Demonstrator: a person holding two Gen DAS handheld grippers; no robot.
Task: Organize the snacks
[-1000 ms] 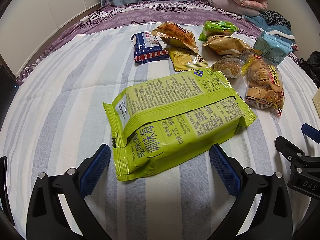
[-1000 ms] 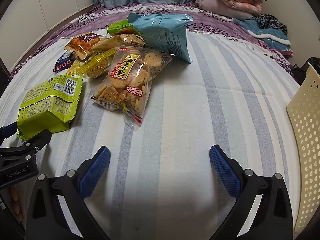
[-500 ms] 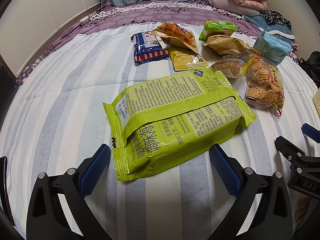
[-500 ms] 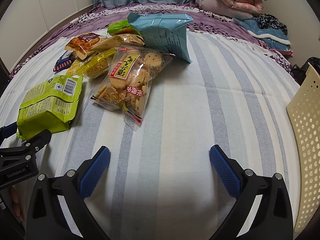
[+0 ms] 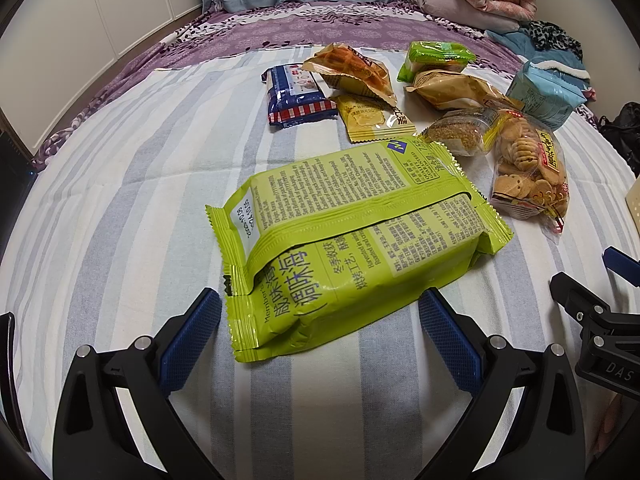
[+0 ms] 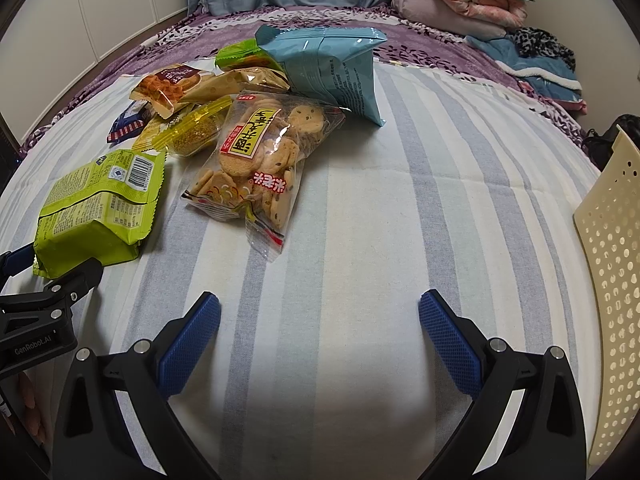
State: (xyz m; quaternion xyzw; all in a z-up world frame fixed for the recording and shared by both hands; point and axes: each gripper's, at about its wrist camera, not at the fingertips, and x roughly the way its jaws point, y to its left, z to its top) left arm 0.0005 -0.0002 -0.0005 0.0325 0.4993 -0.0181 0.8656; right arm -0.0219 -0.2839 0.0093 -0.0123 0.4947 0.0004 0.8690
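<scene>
Left hand-held gripper [image 5: 320, 336] spread wide, near end of lime-green snack pack [image 5: 352, 240] between its fingers on striped bed [image 5: 120, 200]. Right hand-held gripper [image 6: 320, 336] agape, empty. Only right view shows cream perforated basket [image 6: 612, 280].

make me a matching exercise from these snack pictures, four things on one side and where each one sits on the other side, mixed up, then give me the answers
Things:
1. lime-green pack
2. blue pouch
3. biscuit bag
4. basket

Places:
A. right edge of the right wrist view
B. propped up at the back of the pile
C. just ahead of the open left gripper
D. flat, in front of the blue pouch

Pairs: 1-C, 2-B, 3-D, 4-A
</scene>
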